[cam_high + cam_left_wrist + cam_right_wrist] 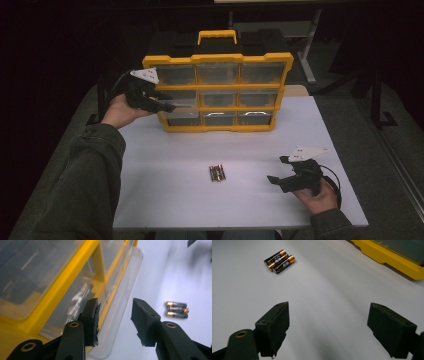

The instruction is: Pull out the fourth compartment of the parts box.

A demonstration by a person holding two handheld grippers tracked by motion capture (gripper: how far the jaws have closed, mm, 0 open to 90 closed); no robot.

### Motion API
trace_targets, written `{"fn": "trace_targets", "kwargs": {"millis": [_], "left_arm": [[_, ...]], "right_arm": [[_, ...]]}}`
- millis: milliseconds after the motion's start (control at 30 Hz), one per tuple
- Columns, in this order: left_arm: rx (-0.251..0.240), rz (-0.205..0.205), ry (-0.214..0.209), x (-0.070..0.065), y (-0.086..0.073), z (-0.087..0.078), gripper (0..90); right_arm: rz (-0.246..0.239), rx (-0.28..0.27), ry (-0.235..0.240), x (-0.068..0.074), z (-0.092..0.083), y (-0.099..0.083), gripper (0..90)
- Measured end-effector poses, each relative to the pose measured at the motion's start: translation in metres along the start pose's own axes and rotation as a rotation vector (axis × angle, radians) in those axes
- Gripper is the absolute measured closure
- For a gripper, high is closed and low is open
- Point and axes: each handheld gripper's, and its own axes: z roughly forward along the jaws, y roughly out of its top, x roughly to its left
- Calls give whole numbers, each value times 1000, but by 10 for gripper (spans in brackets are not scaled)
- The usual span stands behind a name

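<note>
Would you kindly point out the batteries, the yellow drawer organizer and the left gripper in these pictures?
batteries [217, 173]: high view, on the middle of the lying cluster.
yellow drawer organizer [218, 58]: high view, on its top yellow frame bar.
left gripper [114, 318]: left gripper view, midway between its two black fingertips.

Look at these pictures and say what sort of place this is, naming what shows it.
Probably a workshop or lab bench: a plain white table holding a yellow parts organizer with clear drawers, loose batteries, and desk frames in the dark room behind.
</note>
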Motion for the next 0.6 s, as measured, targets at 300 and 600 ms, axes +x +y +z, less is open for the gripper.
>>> {"fn": "trace_targets", "kwargs": {"millis": [300,600], "left_arm": [[21,13,-7,0,-2,1,658],[36,43,-74,-7,-4,-7,684]], "right_arm": [[1,2,-2,1,0,0,167],[6,-3,-6,1,-3,-1,167]]}}
